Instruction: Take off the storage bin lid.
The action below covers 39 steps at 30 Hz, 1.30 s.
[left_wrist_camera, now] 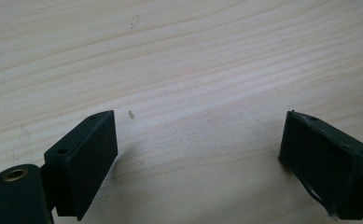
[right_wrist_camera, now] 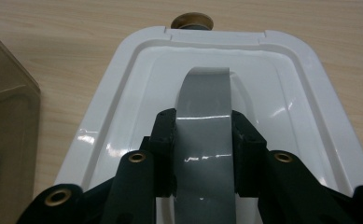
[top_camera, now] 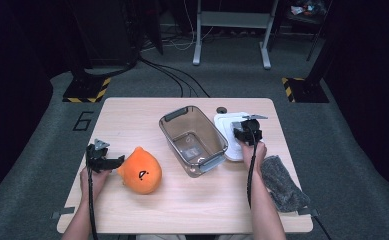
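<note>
**Right gripper clamps the grey handle on the white lid**

Forearms come in from the near edge of the wooden table [top_camera: 192, 205], one to each gripper. On the person's right, a grey fuzzy cloth [top_camera: 282, 184] lies by the near right corner, just beside the right forearm. On the left, the left gripper [top_camera: 116, 162] sits low over the table with its jaws spread wide and nothing but bare wood between them; in the left gripper view the two black pads [left_wrist_camera: 93, 163] stand far apart. Its tips are just beside an orange plush toy [top_camera: 141, 171], which rests on the table left of centre.

Further in, a clear plastic bin [top_camera: 193, 140] stands open at mid-table, grey handles at both ends. Right of it, touching or nearly so, lies the white lid [right_wrist_camera: 137, 60]. The right gripper [right_wrist_camera: 202, 154] is down on it, jaws pinching the lid's grey handle [right_wrist_camera: 206, 93] from both sides. Just beyond the lid's far edge sits a small round dark knob [right_wrist_camera: 192, 20] on the wood.
</note>
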### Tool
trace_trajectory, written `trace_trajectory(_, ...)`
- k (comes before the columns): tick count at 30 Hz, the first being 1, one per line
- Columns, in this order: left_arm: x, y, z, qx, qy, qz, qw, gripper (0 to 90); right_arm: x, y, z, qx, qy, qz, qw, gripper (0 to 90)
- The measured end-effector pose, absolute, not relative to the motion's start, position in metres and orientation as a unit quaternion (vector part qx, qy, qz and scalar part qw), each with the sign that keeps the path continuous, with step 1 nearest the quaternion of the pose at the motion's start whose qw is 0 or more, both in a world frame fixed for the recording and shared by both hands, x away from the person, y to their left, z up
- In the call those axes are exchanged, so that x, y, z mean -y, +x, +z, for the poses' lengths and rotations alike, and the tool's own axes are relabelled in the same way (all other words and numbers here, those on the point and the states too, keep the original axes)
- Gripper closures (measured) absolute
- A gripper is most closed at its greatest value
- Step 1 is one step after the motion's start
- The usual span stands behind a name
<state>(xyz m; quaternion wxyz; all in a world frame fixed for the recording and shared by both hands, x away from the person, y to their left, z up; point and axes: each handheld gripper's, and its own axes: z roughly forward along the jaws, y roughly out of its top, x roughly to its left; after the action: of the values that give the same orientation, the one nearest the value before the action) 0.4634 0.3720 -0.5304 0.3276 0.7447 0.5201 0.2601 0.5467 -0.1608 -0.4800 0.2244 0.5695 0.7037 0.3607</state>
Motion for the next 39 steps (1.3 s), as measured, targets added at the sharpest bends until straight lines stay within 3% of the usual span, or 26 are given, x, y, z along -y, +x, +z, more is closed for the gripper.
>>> trace_trajectory(31,-0.372,0.463,-0.53,-0.518,0.746,0.261,0.327,11.0,0.155,0.556,-0.501,-0.706,0.585,0.33,0.224,64.5)
trace_trajectory(37,-0.372,0.463,-0.53,-0.517,0.748,0.26,0.325,11.0,0.156,0.554,-0.503,-0.709,0.594,0.311,0.218,38.8)
trace_trajectory(39,-0.372,0.463,-0.53,-0.52,0.746,0.258,0.327,11.0,0.159,0.551,-0.501,-0.704,0.597,0.315,0.219,34.4)
